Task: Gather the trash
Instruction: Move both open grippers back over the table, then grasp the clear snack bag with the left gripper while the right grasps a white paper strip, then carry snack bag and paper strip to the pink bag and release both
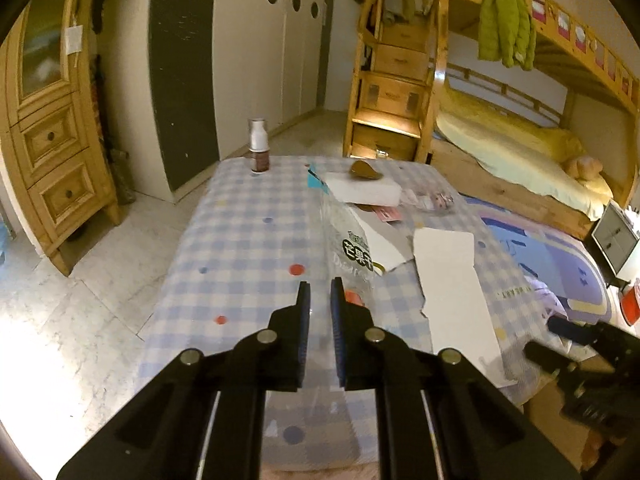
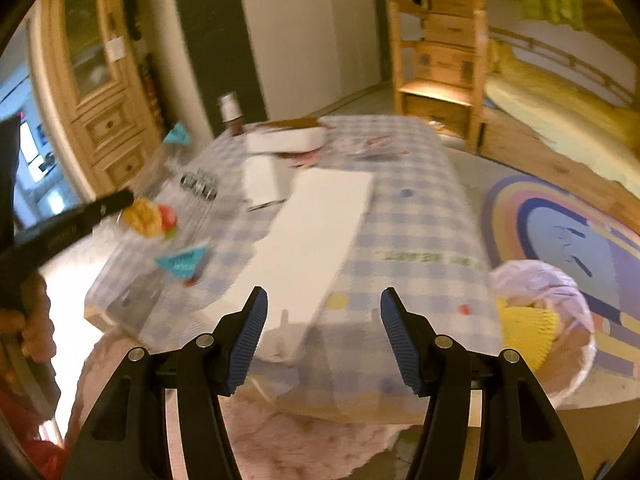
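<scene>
A clear dried-mango snack bag [image 1: 352,248] is clamped and lifted above the checked tablecloth [image 1: 240,240] by the left gripper [image 1: 320,292], while the right gripper [image 2: 324,300] is held with jaws apart over white cardboard [image 2: 320,232].

Right gripper [image 2: 324,340] open above white card [image 2: 316,236] on checked table [image 2: 420,216]; left gripper [image 2: 120,200] pinching clear snack bag [image 2: 160,216]

In front of me a checked tablecloth [image 1: 240,240] covers the table. A small bottle [image 1: 258,145] stands upright at its far left corner. Beyond it I see a wooden cabinet [image 1: 48,140] on the left, a bunk bed [image 1: 520,148] on the right with a green jacket [image 1: 506,26] hanging from its rail, and a rainbow rug [image 2: 560,220] on the floor.
</scene>
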The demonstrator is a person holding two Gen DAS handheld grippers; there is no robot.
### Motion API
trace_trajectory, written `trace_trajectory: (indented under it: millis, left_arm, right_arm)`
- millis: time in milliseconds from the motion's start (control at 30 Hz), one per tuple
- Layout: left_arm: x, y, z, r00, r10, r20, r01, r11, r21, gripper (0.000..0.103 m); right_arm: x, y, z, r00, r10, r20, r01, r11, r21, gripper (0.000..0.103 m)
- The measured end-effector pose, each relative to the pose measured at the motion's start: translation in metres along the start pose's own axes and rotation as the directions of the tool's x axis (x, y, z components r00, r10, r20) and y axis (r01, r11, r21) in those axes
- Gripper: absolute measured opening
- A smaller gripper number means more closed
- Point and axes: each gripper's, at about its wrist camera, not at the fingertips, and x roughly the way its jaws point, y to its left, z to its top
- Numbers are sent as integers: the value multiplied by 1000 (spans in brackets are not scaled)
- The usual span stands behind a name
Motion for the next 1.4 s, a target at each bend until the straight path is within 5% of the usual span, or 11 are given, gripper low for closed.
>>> trace_trajectory:
  millis: [233, 500, 600, 767, 967, 1400]
  left_arm:
    - [-1, 11, -9, 1000, 7, -13, -8, 1000, -23, 9]
    - [-6, 18, -20, 1000, -4, -21, 3, 999, -45, 9]
    - [-8, 20, -22, 1000, -11, -19, 10, 999, -51, 9]
    - [-15, 17, -20, 1000, -27, -1, 27, 998, -54, 9]
    - [-23, 0, -11, 997, -72, 36, 73, 997, -25, 9]
    - [-24, -103, 8, 969, -240, 63, 229, 963, 146, 9]
  right_arm:
    - [13, 37, -3, 998, 52, -37, -56, 992, -110, 60]
    - [37, 63, -18, 998, -37, -55, 23, 971, -239, 58]
    - [36, 66, -19, 996, -80, -31, 68, 959, -274, 46]
    - [20, 65, -18, 992, -119, 39, 126, 940, -316, 10]
    - [-30, 30, 1, 969, -177, 174, 211, 956, -205, 2]
    - [-94, -51, 4, 930, -274, 244, 289, 957, -27, 0]
